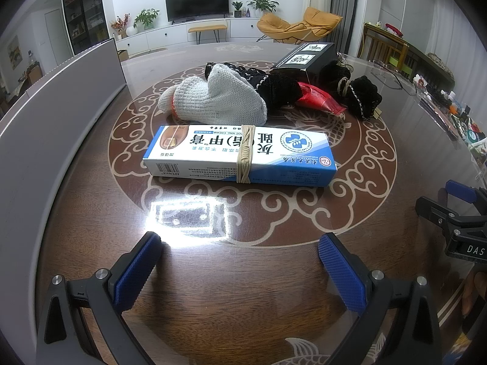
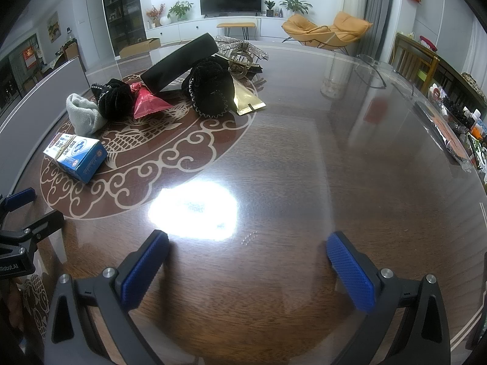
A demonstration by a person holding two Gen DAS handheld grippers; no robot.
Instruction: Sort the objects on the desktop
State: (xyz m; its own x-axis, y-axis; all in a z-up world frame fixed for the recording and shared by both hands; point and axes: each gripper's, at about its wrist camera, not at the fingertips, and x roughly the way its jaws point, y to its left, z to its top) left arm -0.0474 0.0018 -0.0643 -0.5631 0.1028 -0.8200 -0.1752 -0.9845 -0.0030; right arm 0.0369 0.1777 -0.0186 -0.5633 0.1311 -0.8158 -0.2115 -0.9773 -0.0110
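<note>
Left wrist view shows the left gripper (image 1: pixel 239 261) spread wide and empty above the table (image 1: pixel 274 273), facing a blue box (image 1: pixel 240 155) lying before a white glove (image 1: pixel 219 97). The right gripper (image 2: pixel 248 264) is likewise wide, holding nothing.

In front of my left gripper (image 1: pixel 237 261) the table (image 1: pixel 274 273) lies bare up to the blue-and-white box (image 1: pixel 240 155), which sits broadside across the way, with the grey knit glove (image 1: pixel 219 97) just behind it and the black velvet pieces (image 1: pixel 359 94), red packet (image 1: pixel 319 99) and black box (image 1: pixel 307 57) heaped beyond. A grey panel (image 1: pixel 61 106) walls off the left edge (no passing there). My right gripper (image 2: pixel 248 261) faces wide open tabletop ahead and to the right, the heap well off to its left and a pair of glasses (image 2: pixel 374 73) lying far right.
</note>
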